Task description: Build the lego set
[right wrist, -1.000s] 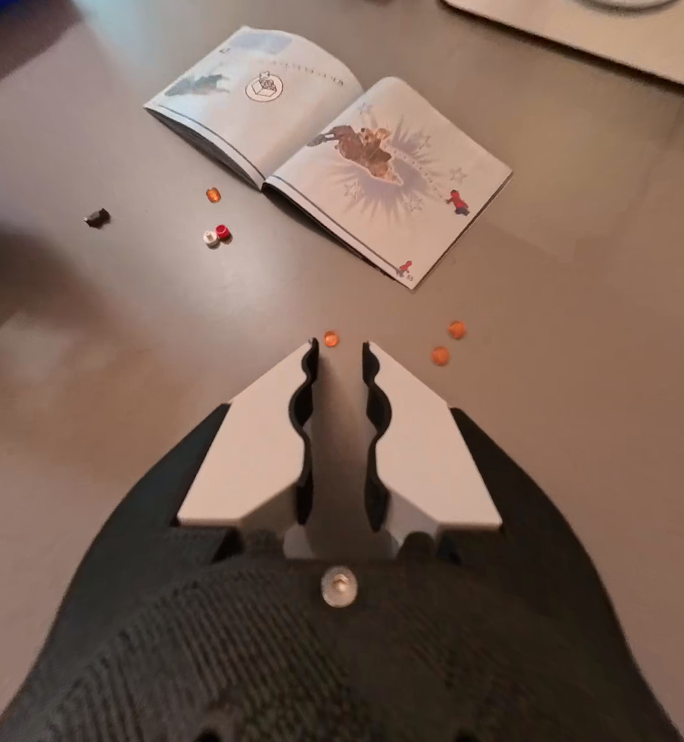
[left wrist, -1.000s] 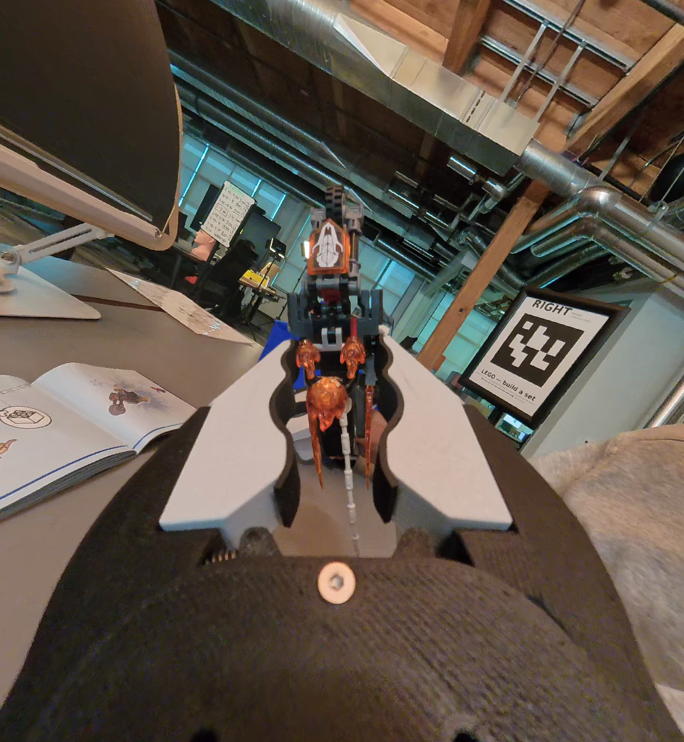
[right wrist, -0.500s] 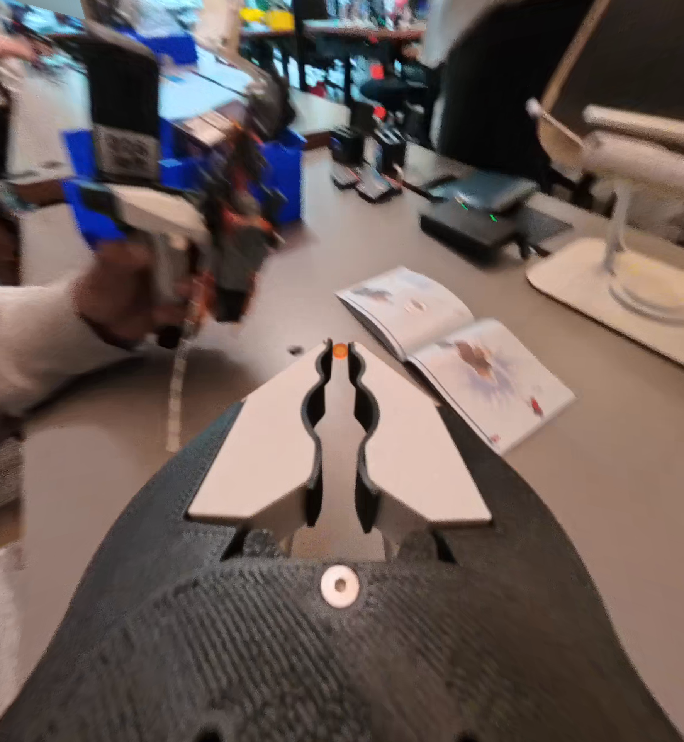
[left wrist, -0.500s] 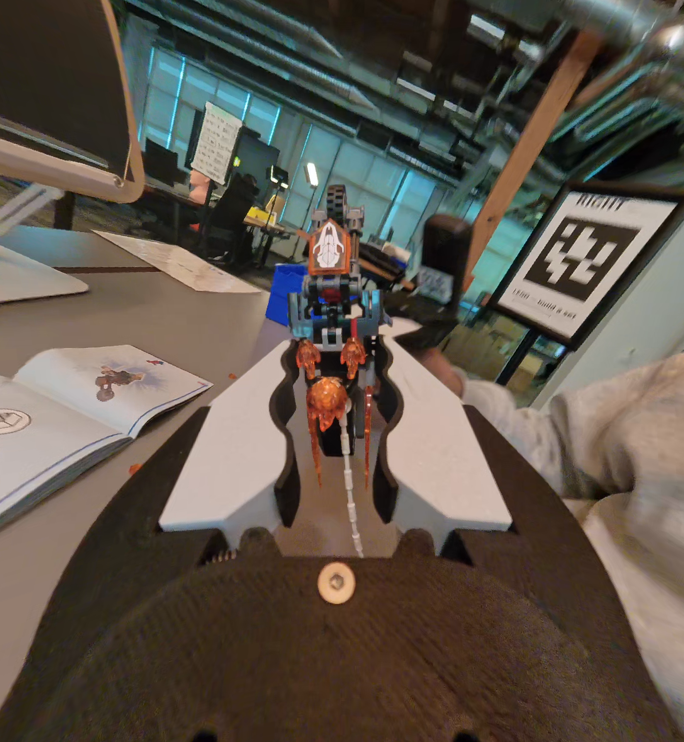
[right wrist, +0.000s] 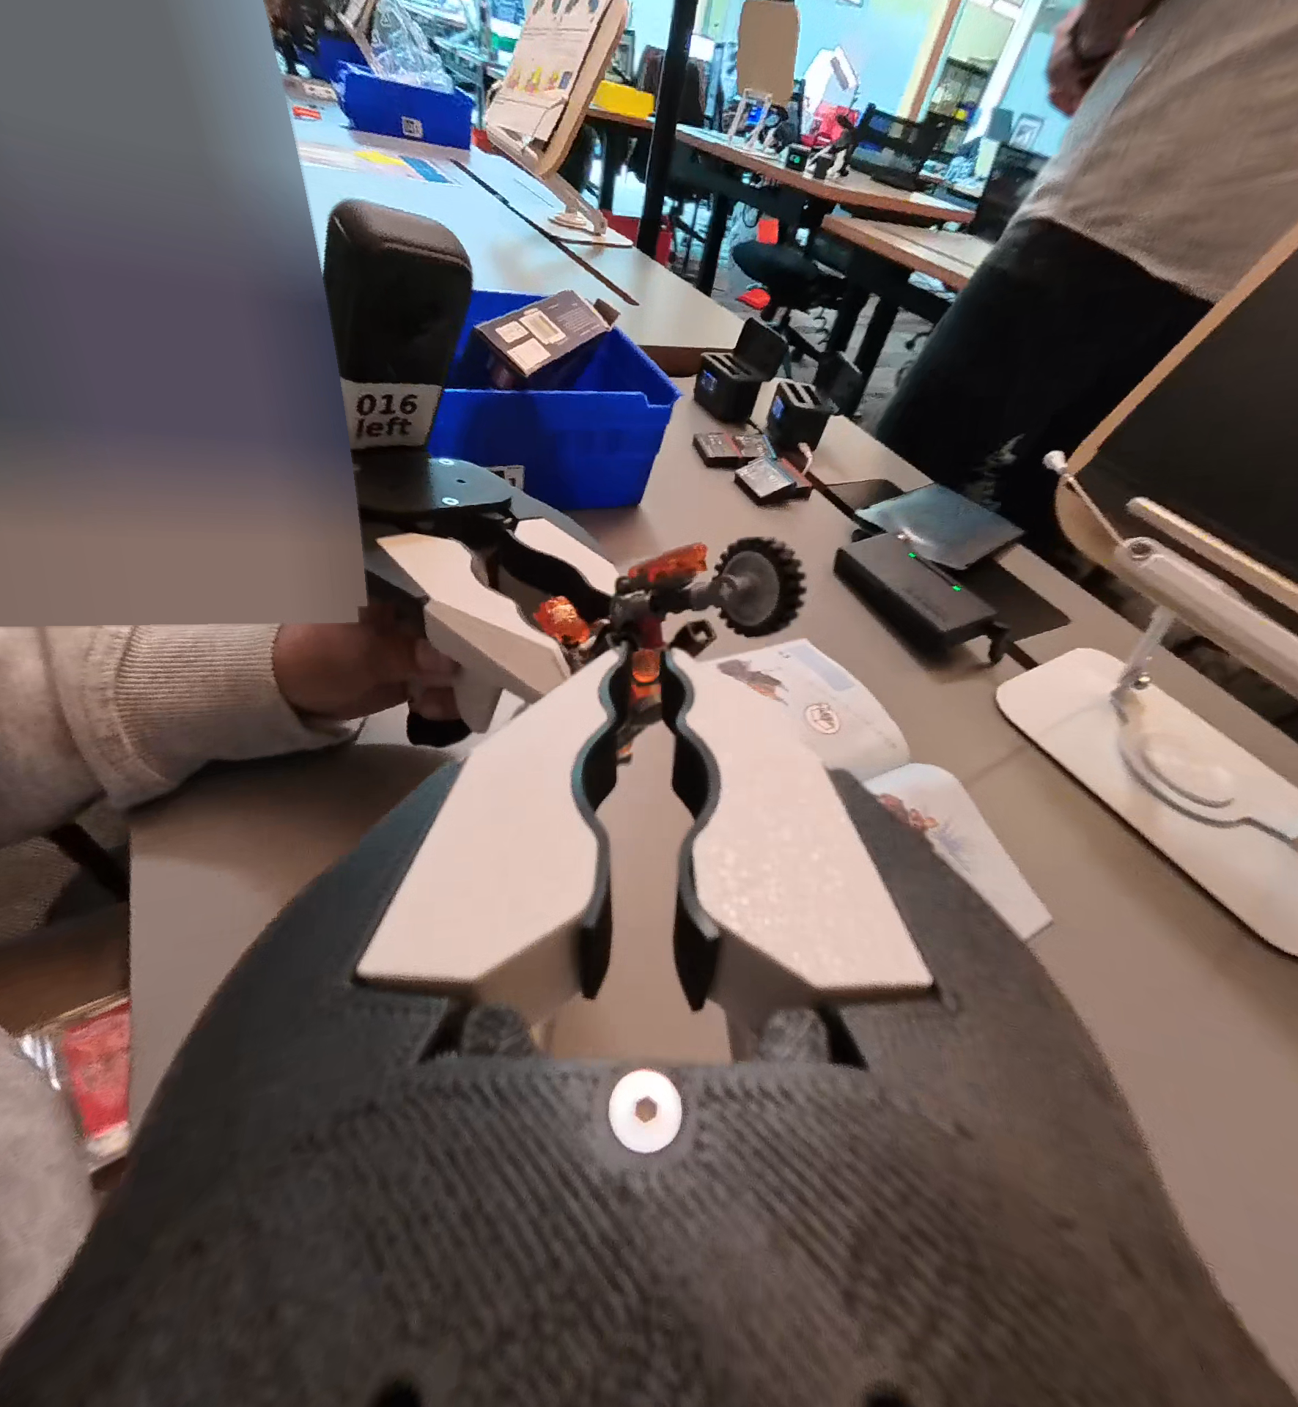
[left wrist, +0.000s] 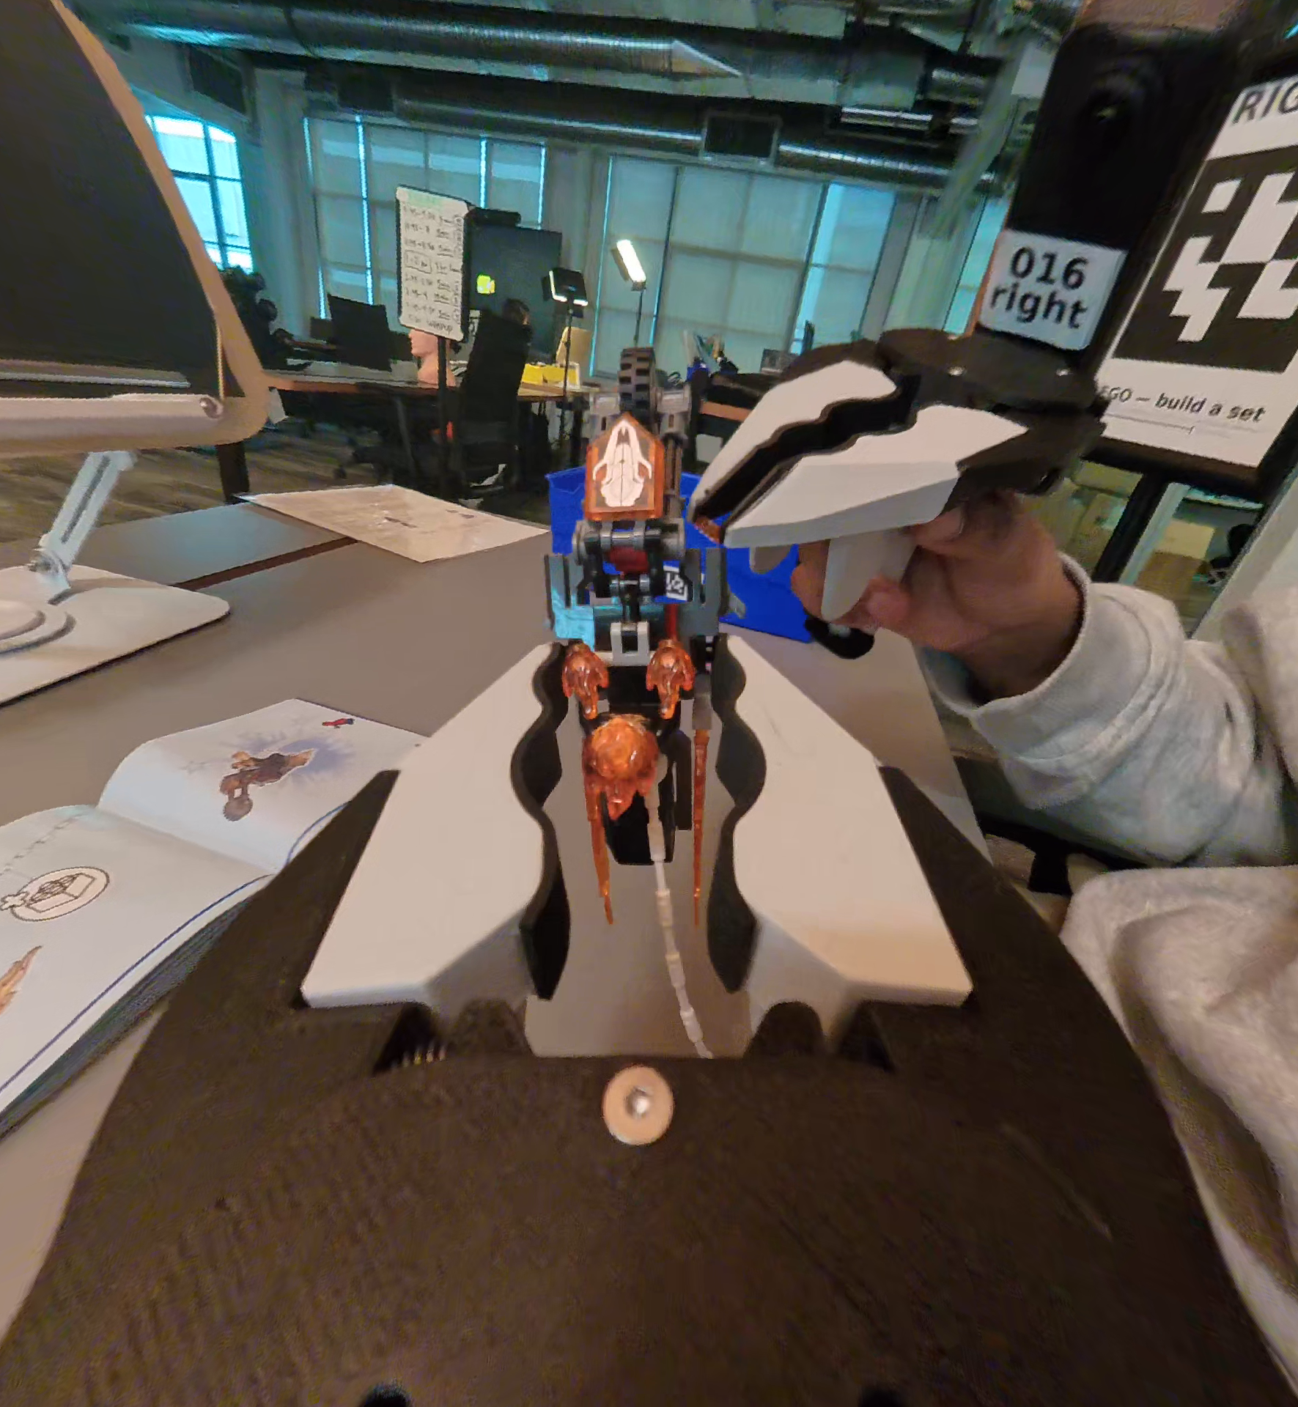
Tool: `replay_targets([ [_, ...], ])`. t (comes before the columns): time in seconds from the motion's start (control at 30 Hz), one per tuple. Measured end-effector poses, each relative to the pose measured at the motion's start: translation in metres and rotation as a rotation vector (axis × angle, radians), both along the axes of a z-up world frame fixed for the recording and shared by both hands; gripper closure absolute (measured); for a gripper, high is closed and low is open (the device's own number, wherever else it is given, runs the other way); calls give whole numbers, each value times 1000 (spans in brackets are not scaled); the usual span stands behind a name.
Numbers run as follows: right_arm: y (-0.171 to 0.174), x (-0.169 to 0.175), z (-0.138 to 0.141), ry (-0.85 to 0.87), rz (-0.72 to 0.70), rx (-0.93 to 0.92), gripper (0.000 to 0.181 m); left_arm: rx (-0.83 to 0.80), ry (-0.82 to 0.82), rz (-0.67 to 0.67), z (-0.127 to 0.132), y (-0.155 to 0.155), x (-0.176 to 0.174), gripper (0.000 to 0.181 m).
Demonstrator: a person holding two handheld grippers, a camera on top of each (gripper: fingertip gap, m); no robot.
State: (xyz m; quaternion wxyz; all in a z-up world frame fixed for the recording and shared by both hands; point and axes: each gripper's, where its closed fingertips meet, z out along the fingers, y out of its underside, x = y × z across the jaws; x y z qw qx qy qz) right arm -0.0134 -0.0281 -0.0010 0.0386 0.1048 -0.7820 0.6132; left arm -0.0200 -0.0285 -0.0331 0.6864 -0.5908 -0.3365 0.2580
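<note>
Holding the lego model [left wrist: 634, 609] clamped in my left tool [left wrist: 634, 769] above the counter [left wrist: 371, 632], I bring my right tool [left wrist: 706, 514], pinched on a small orange stud [right wrist: 644, 670], to its 3 o'clock side. Build looks nearly done; this stud is not yet seated.

A blue storage bin [right wrist: 554, 441] sits on the grey table [right wrist: 1201, 1142], a dark box [right wrist: 546, 327] resting inside it. Right of the bin lie battery chargers [right wrist: 737, 373] and a black device [right wrist: 920, 601]. Farther right stands a white monitor stand [right wrist: 1163, 776].
</note>
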Motion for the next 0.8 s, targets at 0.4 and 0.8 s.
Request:
replay_targets([
  [0.4,11,-3,-27,91,43,259,176,-78,1,-31,-6,10,3,145],
  [0.8,22,6,-24,263,92,289,176,-133,-40,-68,-18,21,2,145],
])
